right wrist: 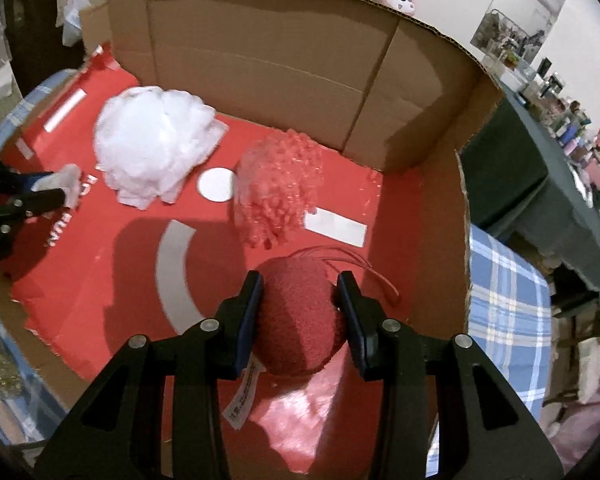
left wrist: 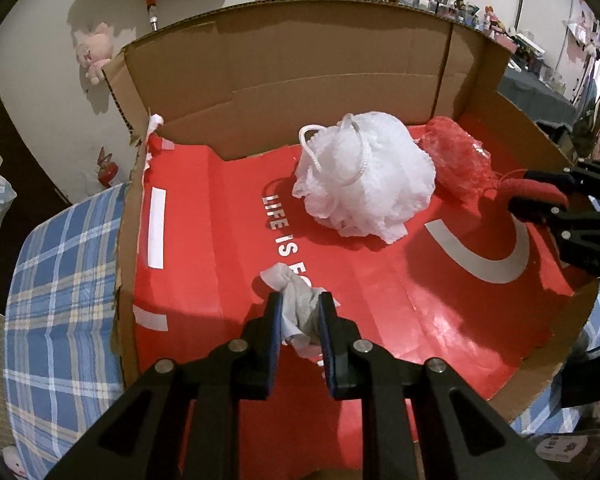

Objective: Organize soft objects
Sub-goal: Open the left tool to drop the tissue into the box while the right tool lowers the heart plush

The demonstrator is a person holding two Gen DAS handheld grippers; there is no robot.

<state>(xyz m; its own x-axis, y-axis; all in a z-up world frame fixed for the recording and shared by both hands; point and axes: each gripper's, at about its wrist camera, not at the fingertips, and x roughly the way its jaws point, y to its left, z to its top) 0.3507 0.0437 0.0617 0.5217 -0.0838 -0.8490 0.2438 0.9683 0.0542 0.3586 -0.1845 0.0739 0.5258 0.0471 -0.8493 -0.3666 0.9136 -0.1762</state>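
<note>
My left gripper (left wrist: 299, 300) is shut on a small crumpled grey-white cloth (left wrist: 296, 312), held over the red floor of the cardboard box (left wrist: 204, 248). My right gripper (right wrist: 300, 280) is shut on a round red plush ball (right wrist: 300, 320) with a white label and red strings, low over the box floor (right wrist: 132, 264). A white mesh bath pouf (left wrist: 364, 176) with a cord loop lies mid-box; it also shows in the right wrist view (right wrist: 152, 148). A red mesh pouf (left wrist: 456, 160) lies beside it, seen too in the right wrist view (right wrist: 278, 188).
The box's brown back wall (left wrist: 300, 72) and side flap (right wrist: 420, 92) stand upright. The box rests on a blue plaid cloth (left wrist: 56, 280). Plush toys (left wrist: 96, 48) lie beyond. A dark table (right wrist: 540, 184) with clutter stands at right.
</note>
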